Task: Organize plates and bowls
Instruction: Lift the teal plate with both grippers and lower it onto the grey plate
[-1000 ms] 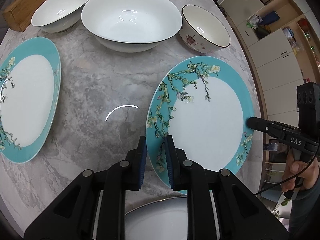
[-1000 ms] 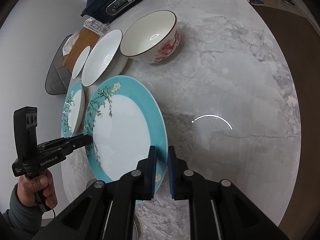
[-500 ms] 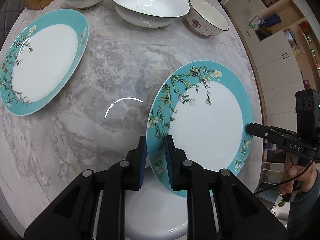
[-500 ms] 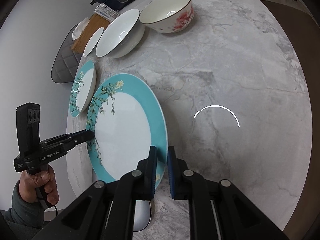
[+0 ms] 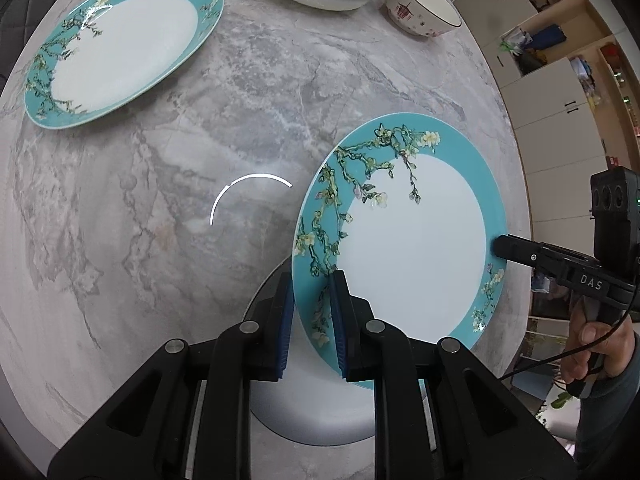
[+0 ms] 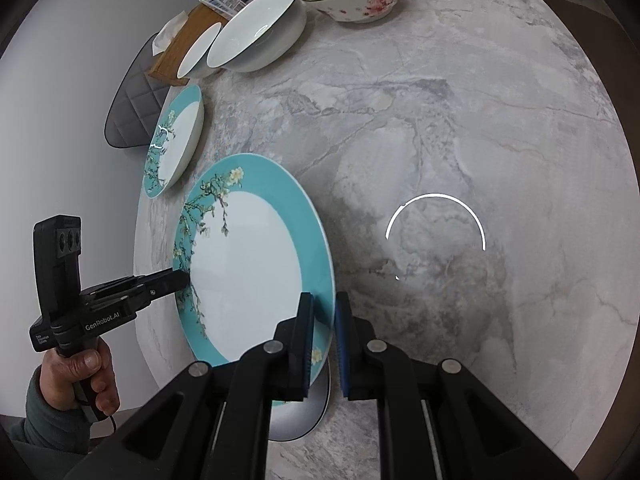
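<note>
A teal-rimmed blossom plate (image 5: 412, 248) hangs tilted above a white plate (image 5: 312, 412) on the table.

Setting: home dining area. Evidence: round grey-veined marble tabletop (image 6: 460, 128) laid with household crockery, including turquoise blossom-pattern plates (image 5: 116, 40) at 10 o'clock in the left wrist view and white ceramic bowls (image 6: 256, 28) at 12 o'clock in the right wrist view. Cream built-in cupboards with open cluttered shelves (image 5: 548, 48) at 2 o'clock, left wrist view. Grey quilted chair back (image 6: 136, 112) against a plain white wall at 10 o'clock, right wrist view.
</note>
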`<state>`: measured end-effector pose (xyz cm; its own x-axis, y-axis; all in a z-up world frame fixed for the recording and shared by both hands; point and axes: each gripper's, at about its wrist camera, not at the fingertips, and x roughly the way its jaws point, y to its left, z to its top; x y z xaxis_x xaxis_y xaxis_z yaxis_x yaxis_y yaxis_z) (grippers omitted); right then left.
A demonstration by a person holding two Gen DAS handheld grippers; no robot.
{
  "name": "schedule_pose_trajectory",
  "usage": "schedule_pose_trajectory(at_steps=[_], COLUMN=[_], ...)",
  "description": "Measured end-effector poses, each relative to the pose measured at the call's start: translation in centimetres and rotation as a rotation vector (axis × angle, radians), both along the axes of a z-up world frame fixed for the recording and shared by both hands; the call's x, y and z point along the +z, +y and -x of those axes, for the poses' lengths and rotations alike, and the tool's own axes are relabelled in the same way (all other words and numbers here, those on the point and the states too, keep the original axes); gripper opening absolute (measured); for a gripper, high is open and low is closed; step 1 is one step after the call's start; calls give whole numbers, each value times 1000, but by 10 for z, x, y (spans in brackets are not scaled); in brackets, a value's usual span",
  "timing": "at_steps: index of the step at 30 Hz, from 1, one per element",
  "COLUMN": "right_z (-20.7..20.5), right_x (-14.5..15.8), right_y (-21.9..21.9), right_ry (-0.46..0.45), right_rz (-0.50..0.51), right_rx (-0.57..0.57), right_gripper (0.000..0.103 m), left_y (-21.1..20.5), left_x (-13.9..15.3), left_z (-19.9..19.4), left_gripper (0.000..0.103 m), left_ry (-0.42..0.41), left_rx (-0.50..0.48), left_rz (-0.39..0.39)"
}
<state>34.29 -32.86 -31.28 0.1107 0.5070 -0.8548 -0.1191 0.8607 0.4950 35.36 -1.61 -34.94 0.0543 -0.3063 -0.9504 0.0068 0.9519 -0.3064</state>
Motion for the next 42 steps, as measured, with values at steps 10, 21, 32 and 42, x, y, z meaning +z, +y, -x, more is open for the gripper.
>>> schedule_pose_trajectory(at_steps=[10,21,32,42], right_z=[34,58,64,65], right_x=[-6,-19,-31,-30], right_y=[13,24,29,36], right_ry=[31,62,80,44], right_rz=[10,22,40,88], right_rx=[-1,3,3,18], right_gripper=[13,13,13,14], left_y=[17,31,31,25], left_x=[-3,-16,-25,-23], left_z=[46,80,82,83], left_gripper=[15,15,15,16], left_ry=[25,53,55,16], left_rx=[1,5,2,-18], left_rz=[13,16,3,-43])
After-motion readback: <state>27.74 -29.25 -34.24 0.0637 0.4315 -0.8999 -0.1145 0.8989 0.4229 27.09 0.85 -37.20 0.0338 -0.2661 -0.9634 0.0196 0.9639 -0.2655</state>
